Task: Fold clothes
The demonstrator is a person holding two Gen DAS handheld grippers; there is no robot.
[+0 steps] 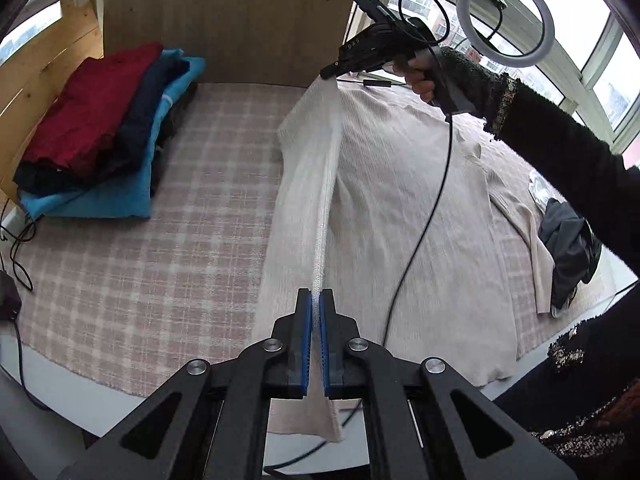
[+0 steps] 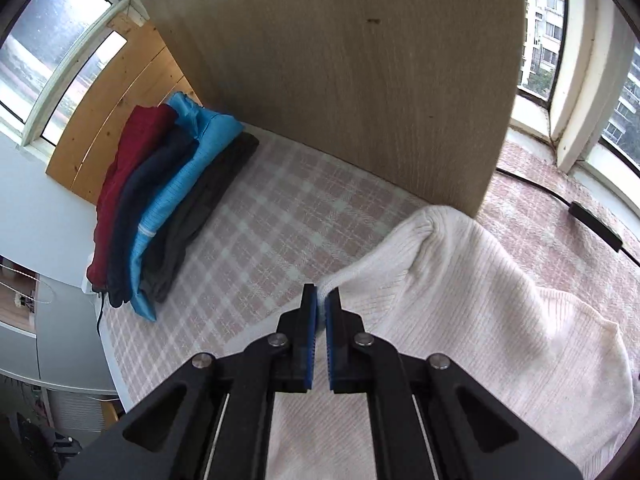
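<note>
A cream ribbed sweater (image 1: 400,208) lies spread on the pink plaid cloth (image 1: 160,240). My left gripper (image 1: 316,300) is shut on its near edge, which runs taut and lifted up to my right gripper (image 1: 326,74), also shut on that edge at the far end. In the right wrist view my right gripper (image 2: 321,300) pinches the sweater's (image 2: 460,300) edge above the plaid cloth (image 2: 260,248). The lifted edge forms a long fold above the sweater's body.
A stack of folded clothes (image 1: 100,132), red, navy, blue and dark grey, sits at the far left, also in the right wrist view (image 2: 168,200). A wooden board (image 2: 340,72) stands behind. A dark garment (image 1: 568,248) lies right. A ring light (image 1: 506,20) and a cable (image 1: 432,208) hang nearby.
</note>
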